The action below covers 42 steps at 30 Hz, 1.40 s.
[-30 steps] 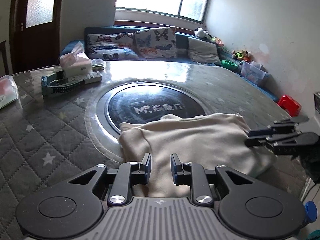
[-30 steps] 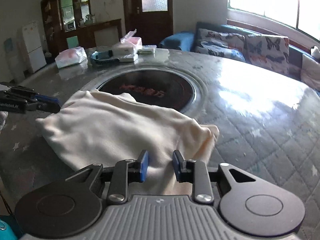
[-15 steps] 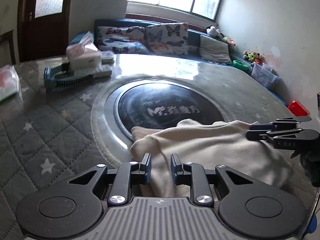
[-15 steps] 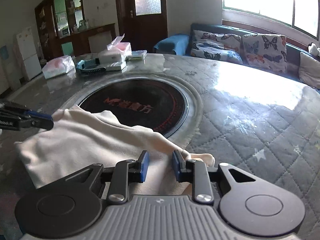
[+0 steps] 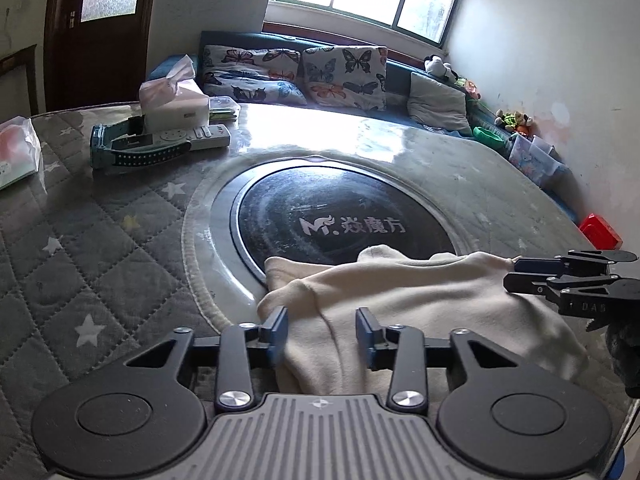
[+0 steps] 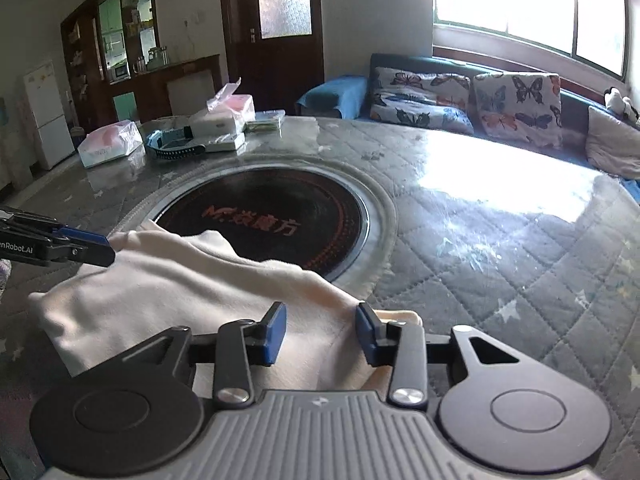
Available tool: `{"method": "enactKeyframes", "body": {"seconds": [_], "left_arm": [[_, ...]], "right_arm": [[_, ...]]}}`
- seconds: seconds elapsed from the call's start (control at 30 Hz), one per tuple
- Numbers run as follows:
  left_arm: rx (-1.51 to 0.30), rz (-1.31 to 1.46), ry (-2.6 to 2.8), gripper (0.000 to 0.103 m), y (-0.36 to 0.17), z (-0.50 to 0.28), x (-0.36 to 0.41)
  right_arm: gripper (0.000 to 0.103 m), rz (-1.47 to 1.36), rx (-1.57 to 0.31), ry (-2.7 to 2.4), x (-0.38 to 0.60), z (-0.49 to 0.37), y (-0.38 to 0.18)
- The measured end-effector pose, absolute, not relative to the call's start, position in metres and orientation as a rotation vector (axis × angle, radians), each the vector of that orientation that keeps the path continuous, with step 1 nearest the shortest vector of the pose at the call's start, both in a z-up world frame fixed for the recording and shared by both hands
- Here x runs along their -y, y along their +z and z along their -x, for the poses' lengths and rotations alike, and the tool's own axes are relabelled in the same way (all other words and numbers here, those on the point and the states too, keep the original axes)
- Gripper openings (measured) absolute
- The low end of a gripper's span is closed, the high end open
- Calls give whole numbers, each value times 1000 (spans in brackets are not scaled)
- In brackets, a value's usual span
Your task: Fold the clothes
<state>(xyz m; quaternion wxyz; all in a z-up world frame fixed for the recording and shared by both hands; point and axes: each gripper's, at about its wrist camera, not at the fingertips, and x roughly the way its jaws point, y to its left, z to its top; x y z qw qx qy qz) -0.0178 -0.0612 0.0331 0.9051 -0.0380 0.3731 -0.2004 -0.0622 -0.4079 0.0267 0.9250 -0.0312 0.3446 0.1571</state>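
A cream garment (image 5: 420,304) lies folded on the round table, its far edge over the black centre disc (image 5: 344,216). It also shows in the right wrist view (image 6: 168,292). My left gripper (image 5: 322,330) is open, its fingers on either side of the cloth's near left corner. My right gripper (image 6: 322,330) is open over the cloth's near right corner. Each gripper shows from the side in the other's view, the right one (image 5: 516,274) and the left one (image 6: 106,248), both at the cloth's edges.
The table has a grey quilted star cover (image 5: 80,248). At its far left stand a tissue box (image 5: 174,100), a remote (image 5: 188,138), a teal device with a strap (image 5: 132,148) and a plastic bag (image 5: 16,152). A sofa with butterfly cushions (image 5: 296,68) lies behind.
Both grippers have opened and let go of the cloth. The cloth has been drawn toward me and now lies lower on the table, uncovering more of the black disc.
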Motion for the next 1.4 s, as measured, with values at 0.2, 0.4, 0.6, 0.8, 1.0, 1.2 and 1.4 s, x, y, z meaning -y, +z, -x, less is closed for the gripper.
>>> {"method": "enactKeyframes", "body": {"seconds": [0.2, 0.4, 0.6, 0.8, 1.0, 1.2, 1.4], "left_arm": [[-778, 70, -397, 57, 37, 20, 68], [-777, 60, -368, 74, 39, 25, 68], [-761, 51, -345, 90, 42, 32, 67], [-745, 23, -332, 97, 45, 41, 71], [-735, 21, -328, 102, 48, 50, 72], [-723, 23, -306, 103, 51, 56, 70], [-706, 23, -301, 103, 55, 63, 69]], "right_arm": [[54, 69, -693, 319, 399, 69, 27], [62, 78, -682, 318, 393, 77, 28], [71, 86, -673, 321, 387, 86, 28], [83, 93, -659, 320, 381, 96, 30], [90, 103, -645, 323, 376, 105, 33], [100, 110, -624, 305, 373, 115, 37], [103, 113, -597, 291, 371, 124, 42]]}}
